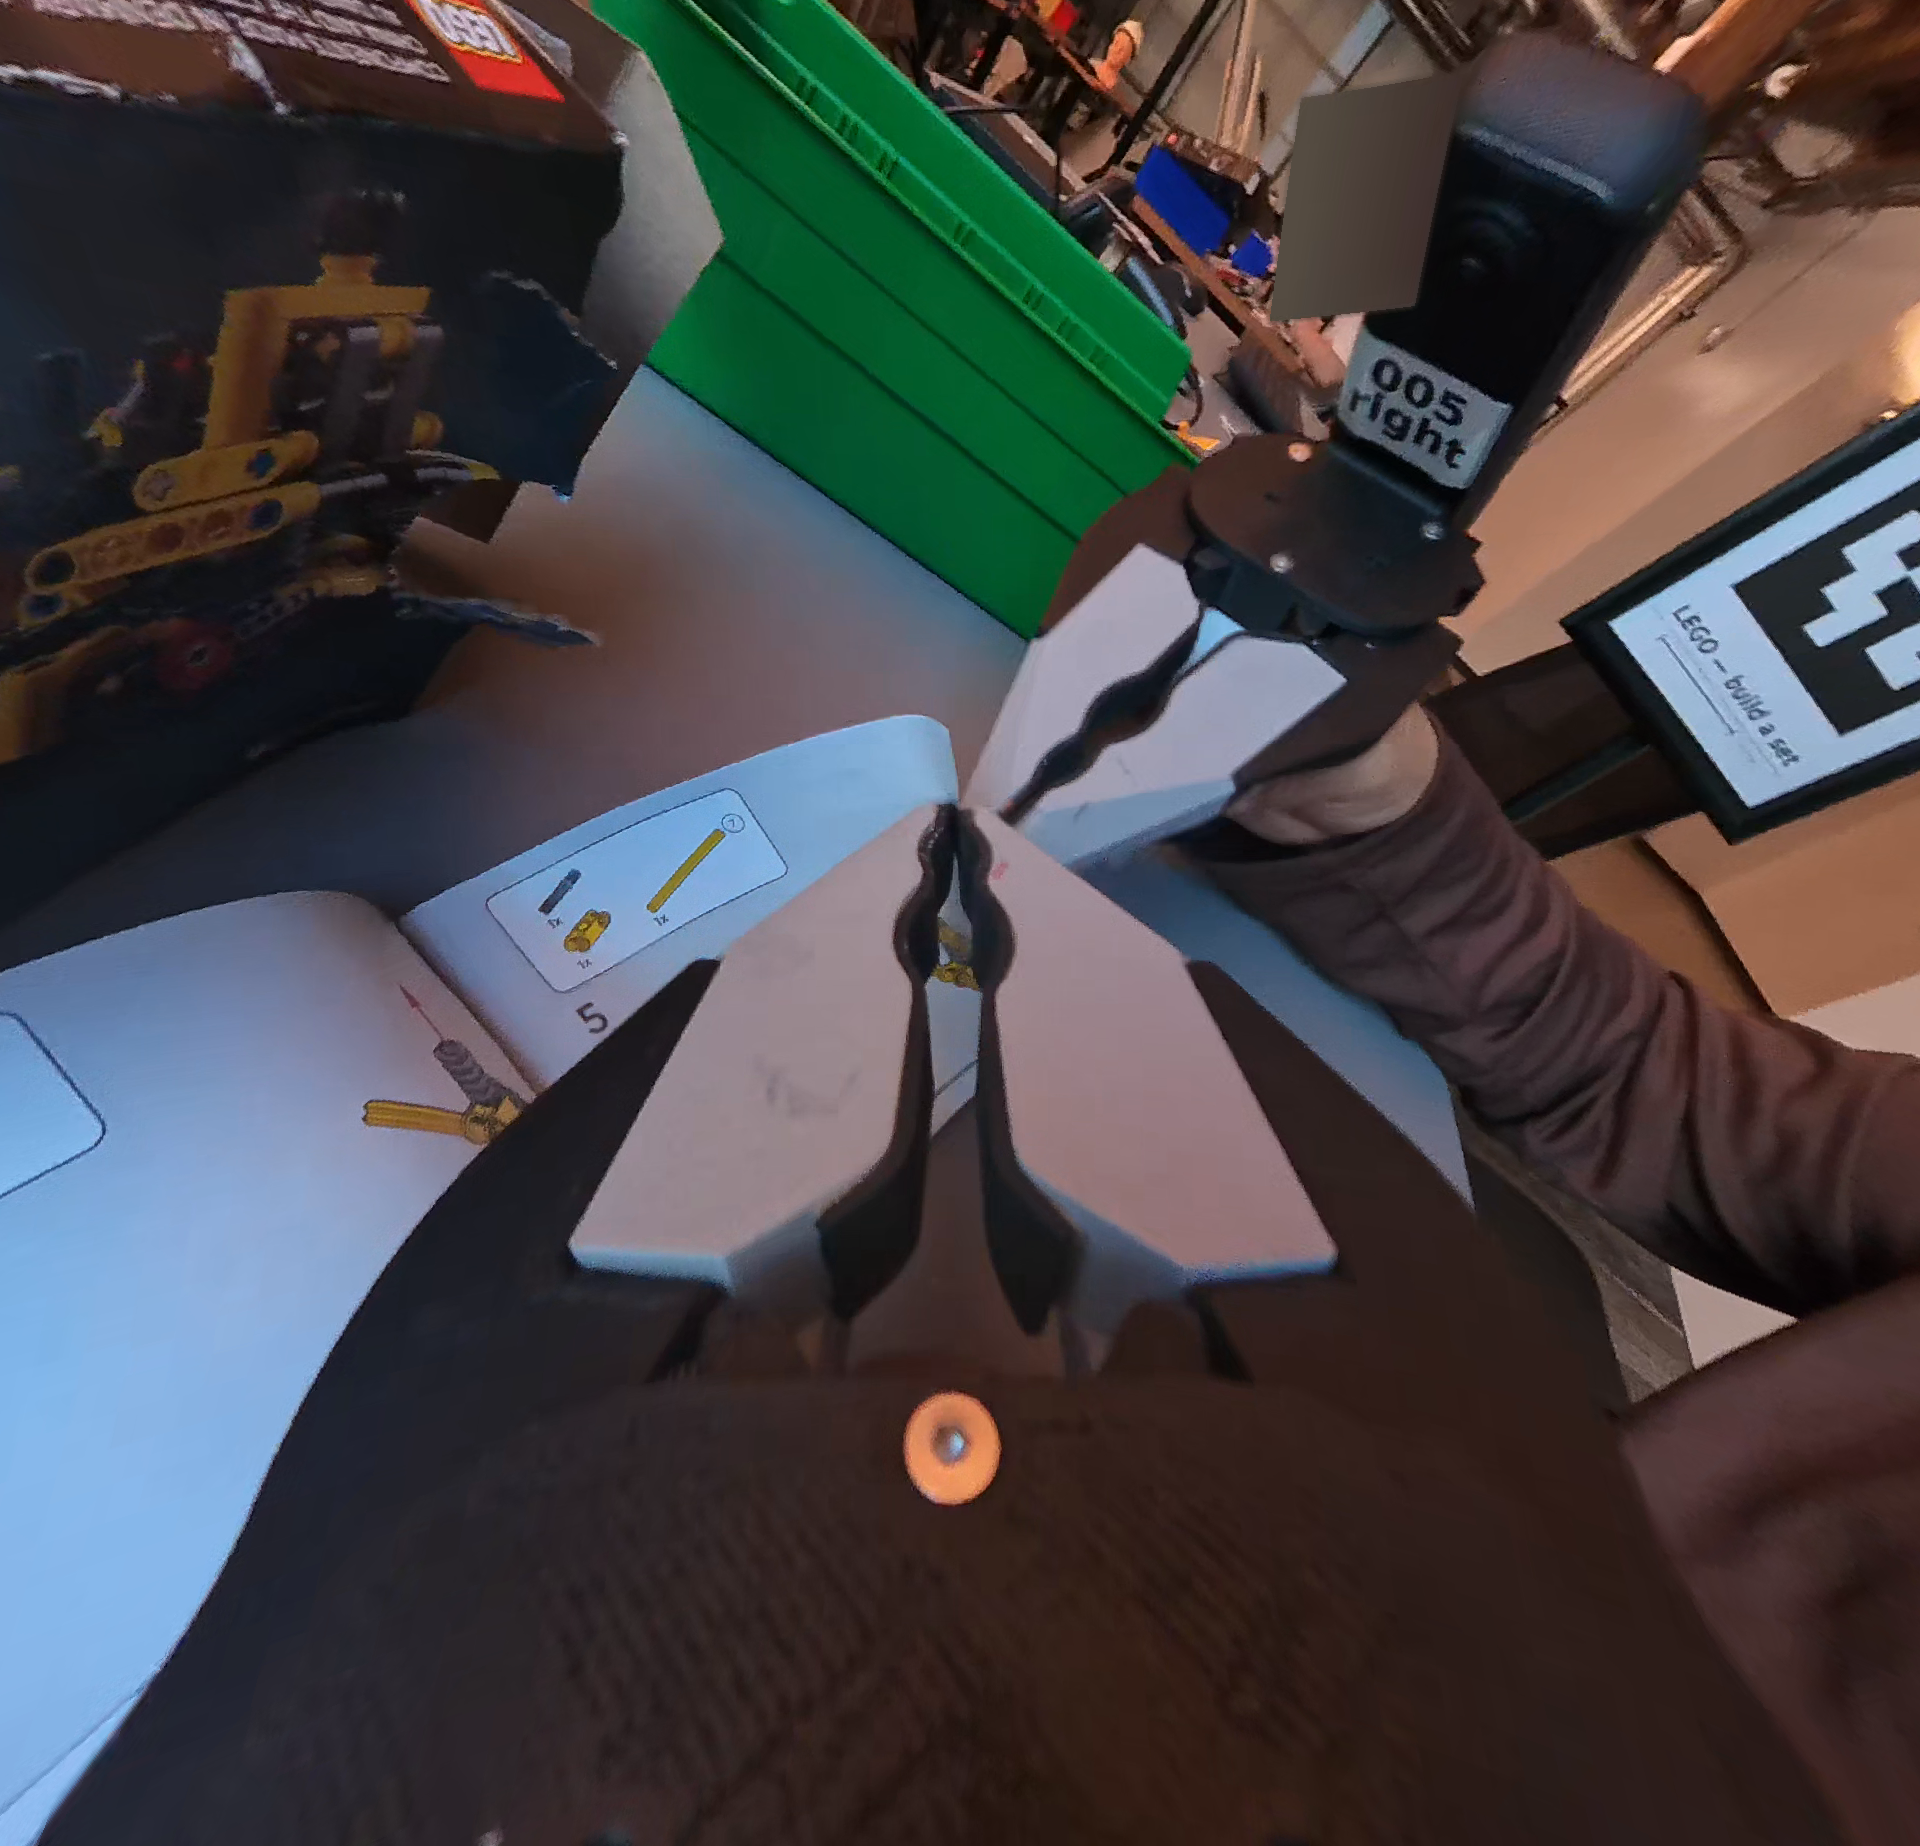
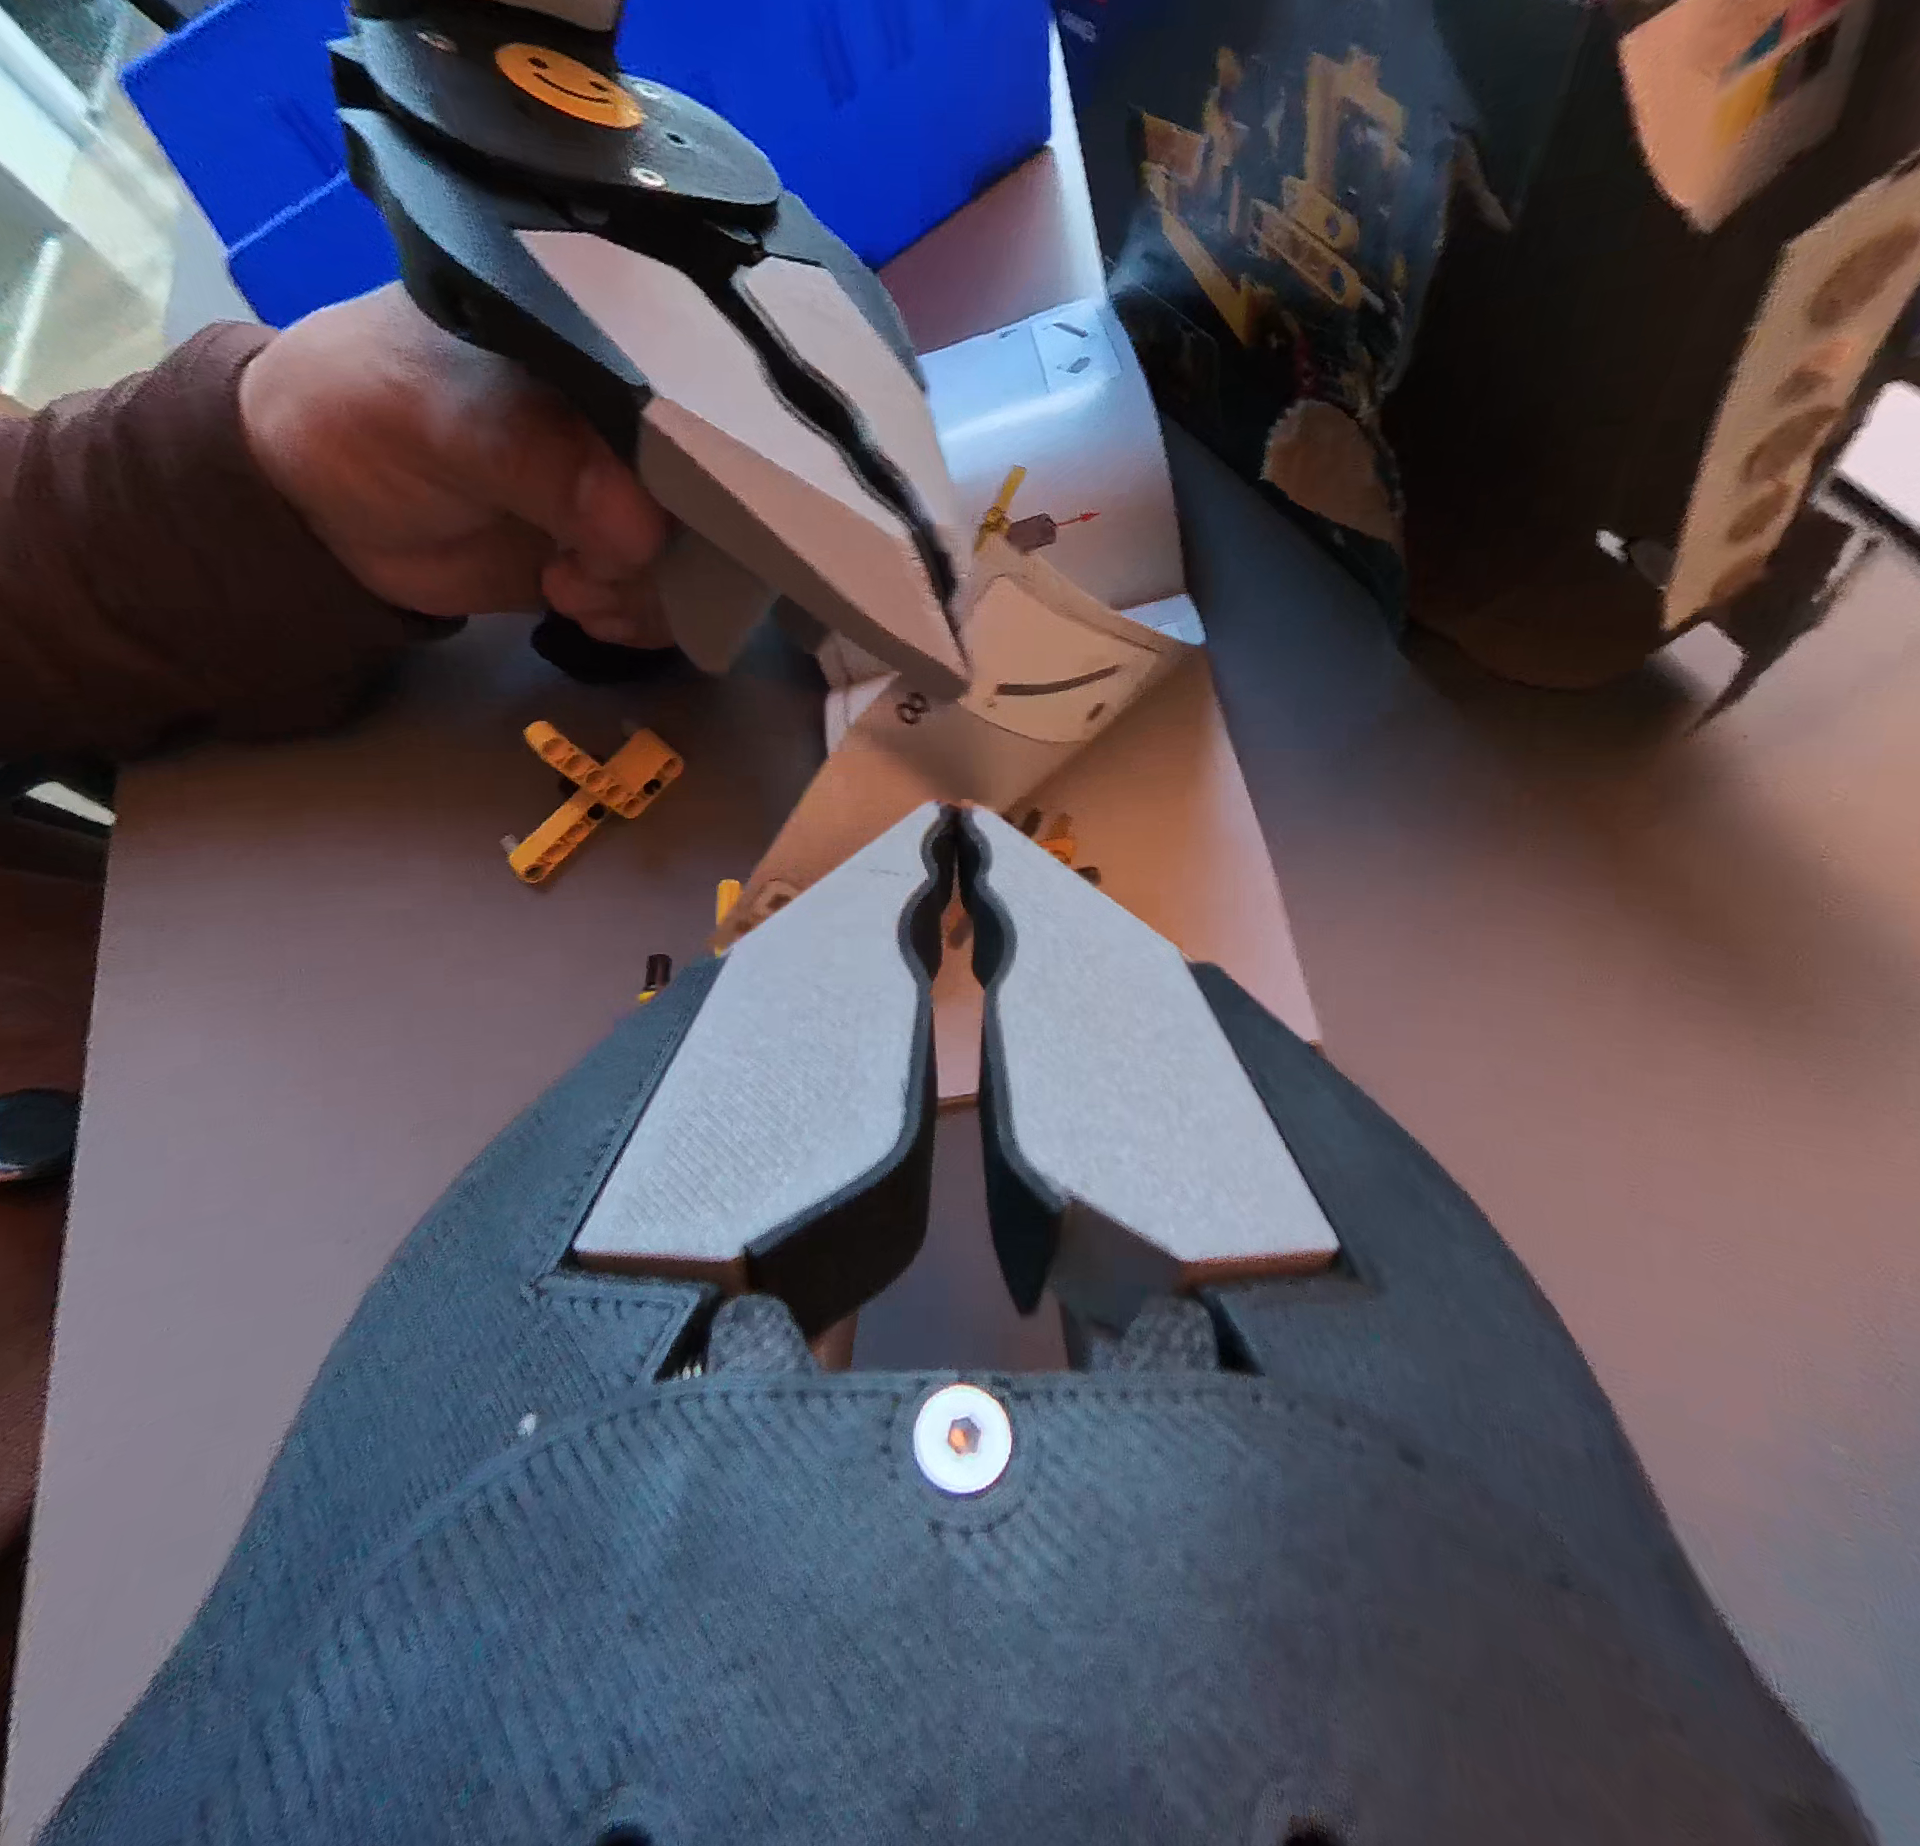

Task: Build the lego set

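Note:
My left gripper point(image 1: 954, 822) is shut. Its tips pinch the curled edge of a page of the open instruction booklet point(image 1: 644, 861). In the right wrist view the left gripper point(image 2: 951, 633) holds that lifted white page point(image 2: 1070, 674) at its corner. My right gripper point(image 2: 954, 817) is shut, and its tips hover over the booklet's page point(image 2: 1174, 861). In the left wrist view the right gripper point(image 1: 1013, 809) sits just right of my left tips. A yellow beam assembly point(image 2: 592, 794) lies on the table point(image 2: 1558, 965), left of the booklet.
The dark Lego box point(image 1: 260, 394) stands behind the booklet and also shows in the right wrist view point(image 2: 1351, 290). A green crate point(image 1: 883, 290) and a blue crate point(image 2: 831, 61) stand at the back. Small loose pieces point(image 2: 1060, 846) and a black pin point(image 2: 655, 970) lie near my right fingers. A framed sign point(image 1: 1787, 633) stands at the right. My left and right fingertips are right by each other.

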A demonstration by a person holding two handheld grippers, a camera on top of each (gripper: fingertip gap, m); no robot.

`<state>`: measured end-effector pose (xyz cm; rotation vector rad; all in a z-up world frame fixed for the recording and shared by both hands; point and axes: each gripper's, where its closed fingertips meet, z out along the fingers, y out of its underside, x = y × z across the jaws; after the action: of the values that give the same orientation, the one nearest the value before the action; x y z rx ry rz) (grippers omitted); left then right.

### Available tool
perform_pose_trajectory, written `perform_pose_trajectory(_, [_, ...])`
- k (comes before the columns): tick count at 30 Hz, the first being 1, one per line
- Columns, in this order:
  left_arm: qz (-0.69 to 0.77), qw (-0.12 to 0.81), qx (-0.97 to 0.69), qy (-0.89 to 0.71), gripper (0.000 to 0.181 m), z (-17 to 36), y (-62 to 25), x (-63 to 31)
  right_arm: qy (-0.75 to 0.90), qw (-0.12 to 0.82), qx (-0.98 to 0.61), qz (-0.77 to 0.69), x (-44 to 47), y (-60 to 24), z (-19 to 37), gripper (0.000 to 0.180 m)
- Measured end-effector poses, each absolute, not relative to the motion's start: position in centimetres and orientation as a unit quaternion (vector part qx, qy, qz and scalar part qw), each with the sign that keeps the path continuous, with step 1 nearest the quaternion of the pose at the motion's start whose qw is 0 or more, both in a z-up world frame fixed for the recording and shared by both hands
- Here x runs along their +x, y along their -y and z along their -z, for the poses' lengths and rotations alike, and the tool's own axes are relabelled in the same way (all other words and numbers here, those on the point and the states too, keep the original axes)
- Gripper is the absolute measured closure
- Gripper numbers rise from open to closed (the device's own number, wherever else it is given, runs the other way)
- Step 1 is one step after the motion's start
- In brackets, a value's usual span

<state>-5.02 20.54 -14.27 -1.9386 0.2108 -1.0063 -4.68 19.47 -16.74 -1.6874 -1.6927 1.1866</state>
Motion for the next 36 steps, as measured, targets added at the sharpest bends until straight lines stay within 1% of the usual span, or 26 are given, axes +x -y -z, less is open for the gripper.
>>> perform_pose_trajectory(5, [0.402, 0.454, -0.787, -0.113, 0.181, 14.4, -20.2, -4.5, 0.607, 0.301, -0.589, -0.440, -4.7, -20.8, 14.6, 0.156])
perform_pose_trajectory(9, [0.374, 0.455, -0.796, -0.138, 0.181, 15.0, -20.2, -4.3, 0.574, 0.303, -0.583, -0.489, -4.8, -21.6, 13.3, 0.142])
perform_pose_trajectory(10, [0.364, 0.458, -0.798, -0.143, 0.181, 15.0, -20.2, -4.3, 0.565, 0.299, -0.582, -0.502, -4.9, -21.6, 12.9, 0.144])
perform_pose_trajectory(12, [0.350, 0.461, -0.801, -0.153, 0.181, 15.1, -20.2, -4.2, 0.556, 0.294, -0.580, -0.517, -5.2, -21.5, 12.6, 0.156])
perform_pose_trajectory(14, [0.341, 0.465, -0.801, -0.161, 0.181, 15.1, -20.2, -4.0, 0.553, 0.300, -0.597, -0.498, -5.5, -22.1, 13.3, 0.162])
perform_pose_trajectory(17, [0.335, 0.465, -0.803, -0.164, 0.181, 15.3, -20.2, -4.0, 0.551, 0.282, -0.608, -0.497, -5.9, -21.8, 13.9, 0.150])
perform_pose_trajectory(22, [0.329, 0.467, -0.805, -0.163, 0.181, 15.3, -20.3, -4.2, 0.556, 0.281, -0.616, -0.482, -6.0, -21.8, 14.5, 0.157])
perform_pose_trajectory(26, [0.322, 0.466, -0.807, -0.167, 0.181, 15.5, -20.3, -4.1, 0.558, 0.275, -0.619, -0.480, -6.0, -21.7, 14.7, 0.158])
perform_pose_trajectory(31, [0.323, 0.466, -0.806, -0.168, 0.181, 15.4, -20.3, -4.0, 0.552, 0.272, -0.609, -0.500, -6.0, -21.2, 14.0, 0.152])
perform_pose_trajectory(36, [0.322, 0.466, -0.807, -0.168, 0.181, 15.4, -20.2, -3.9, 0.555, 0.272, -0.614, -0.491, -6.1, -21.4, 14.4, 0.154])
